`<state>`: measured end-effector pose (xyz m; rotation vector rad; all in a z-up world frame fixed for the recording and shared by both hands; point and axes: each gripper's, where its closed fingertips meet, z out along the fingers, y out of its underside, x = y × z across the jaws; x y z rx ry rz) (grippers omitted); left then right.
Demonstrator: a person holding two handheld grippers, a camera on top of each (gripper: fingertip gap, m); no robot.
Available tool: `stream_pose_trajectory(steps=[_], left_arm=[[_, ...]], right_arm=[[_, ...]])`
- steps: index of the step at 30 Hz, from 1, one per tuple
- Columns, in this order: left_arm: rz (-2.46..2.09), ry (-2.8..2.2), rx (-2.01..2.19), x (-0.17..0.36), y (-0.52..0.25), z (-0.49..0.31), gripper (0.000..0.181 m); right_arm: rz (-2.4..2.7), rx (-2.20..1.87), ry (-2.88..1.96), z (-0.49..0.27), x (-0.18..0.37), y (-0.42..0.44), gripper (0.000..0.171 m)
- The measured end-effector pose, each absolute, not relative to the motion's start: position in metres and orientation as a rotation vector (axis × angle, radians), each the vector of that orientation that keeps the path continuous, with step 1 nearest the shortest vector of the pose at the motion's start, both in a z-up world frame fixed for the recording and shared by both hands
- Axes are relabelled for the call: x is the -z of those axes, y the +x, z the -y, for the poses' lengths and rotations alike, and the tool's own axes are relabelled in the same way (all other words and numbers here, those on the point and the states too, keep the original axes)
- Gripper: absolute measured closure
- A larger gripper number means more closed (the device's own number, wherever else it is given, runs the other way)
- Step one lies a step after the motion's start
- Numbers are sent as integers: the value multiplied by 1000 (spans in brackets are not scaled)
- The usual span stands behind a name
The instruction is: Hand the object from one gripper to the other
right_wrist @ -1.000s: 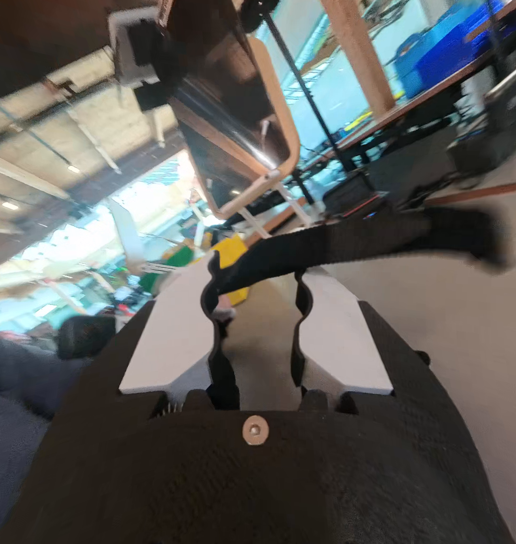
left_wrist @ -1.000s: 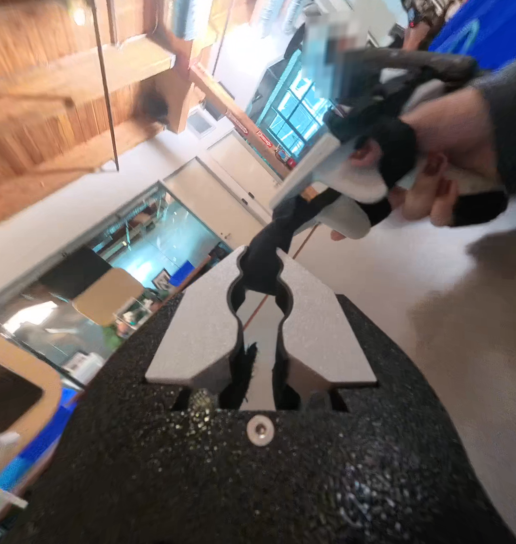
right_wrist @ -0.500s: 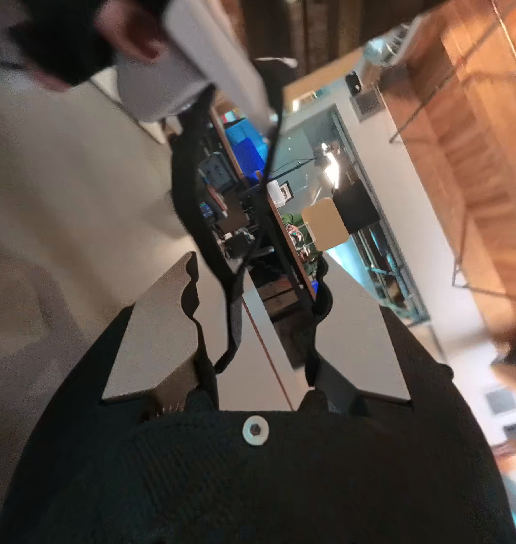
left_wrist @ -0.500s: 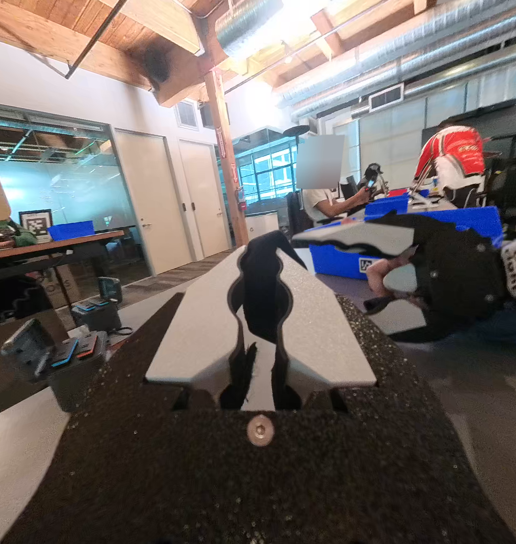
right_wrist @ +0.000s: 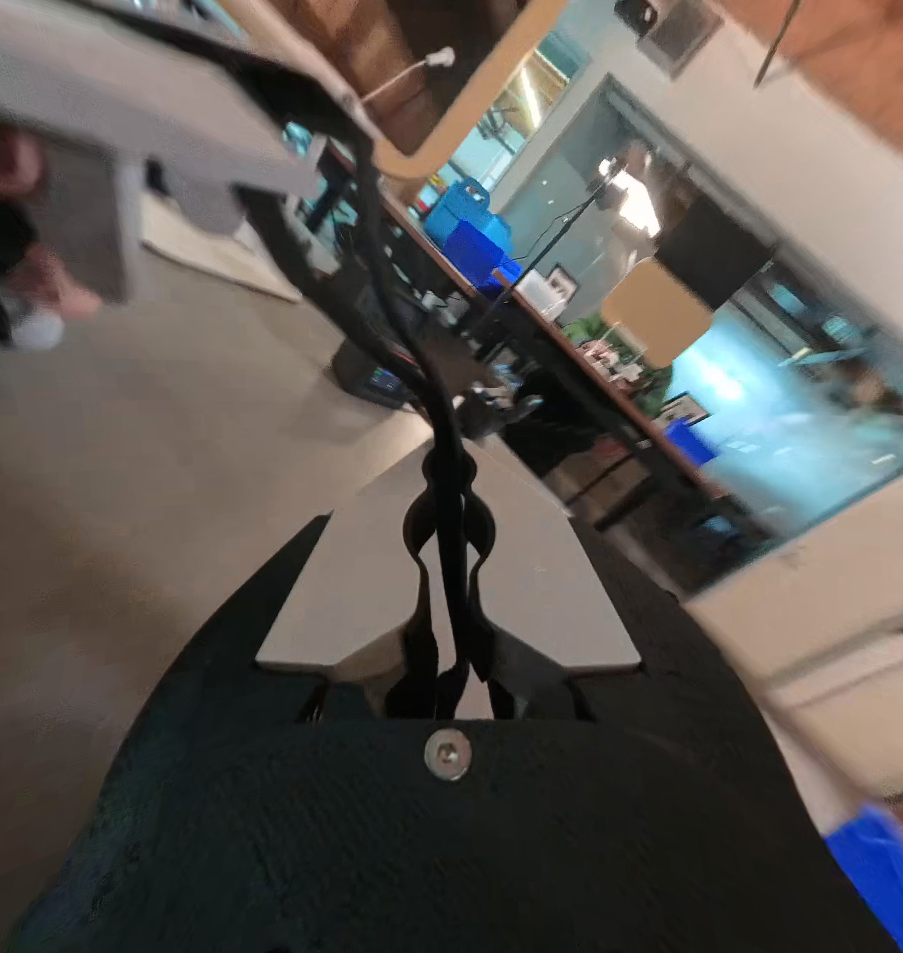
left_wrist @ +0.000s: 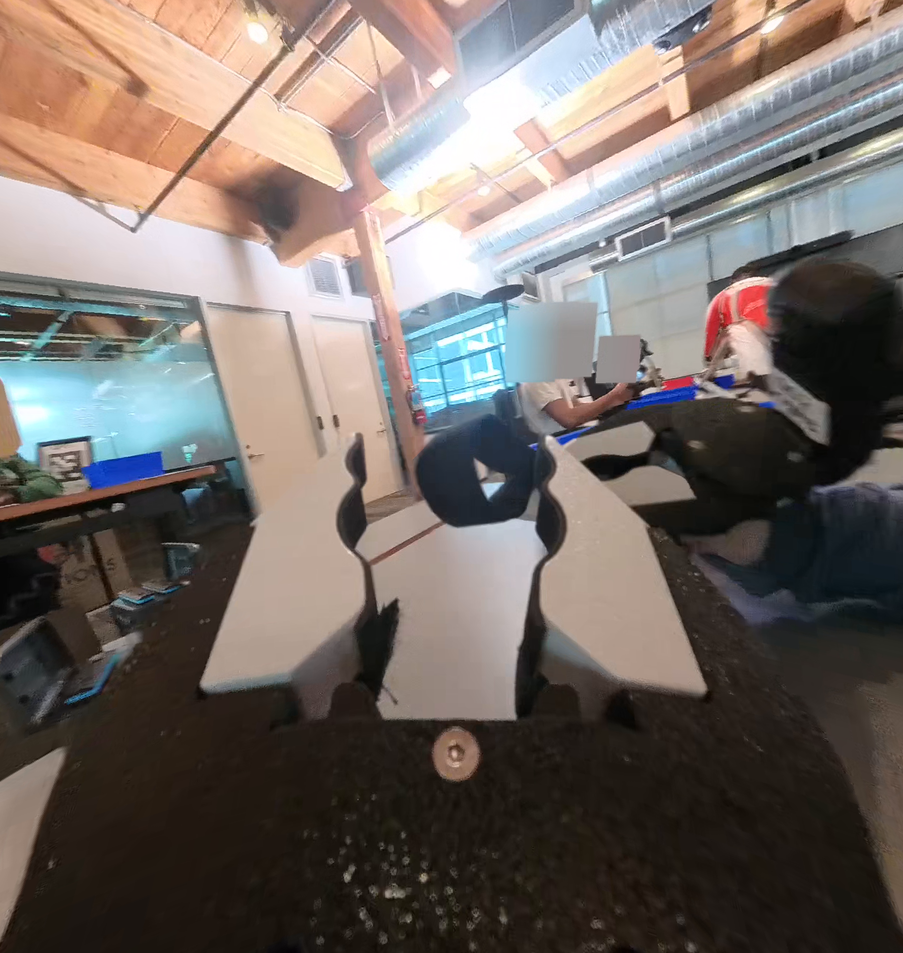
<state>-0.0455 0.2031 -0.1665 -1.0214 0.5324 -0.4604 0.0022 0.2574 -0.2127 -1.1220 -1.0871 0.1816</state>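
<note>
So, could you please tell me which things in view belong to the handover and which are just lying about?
Part of the job:
- black strap
- right gripper, shut on the strap
- left gripper, fingers open

Just lying about:
- blue bins
- wooden desk
- white doors

Daylit office, bright overall. In the left wrist view the strongest glare burns out around the silver ceiling ducts point(left_wrist: 645, 154), and a small ceiling lamp point(left_wrist: 257, 32) glows among the wooden beams. Wide-angle bending curves the walls and beams toward the edges. The right wrist view is heavily motion-blurred, worst at its left and right edges; the glass partition point(right_wrist: 779, 392) glares pale blue.
</note>
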Motion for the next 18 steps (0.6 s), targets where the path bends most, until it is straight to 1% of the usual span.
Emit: stream_pose_trajectory(steps=[4,10,14,18], left_arm=[[-547,-1018,586,167,-40,-199,112],[-623,-1016,719,170,-25,-190,110],[-624,-1027,778,172,-24,-190,110],[-638,-1060,797,176,-21,-192,115]], right_arm=[[1006,-712,-1240,-244,203,0,171],[927,-1272,-1414,-231,206,-5,171],[784,-1506,-1407,-234,193,1,171],[738,-1561,-1405,-237,189,6,171]])
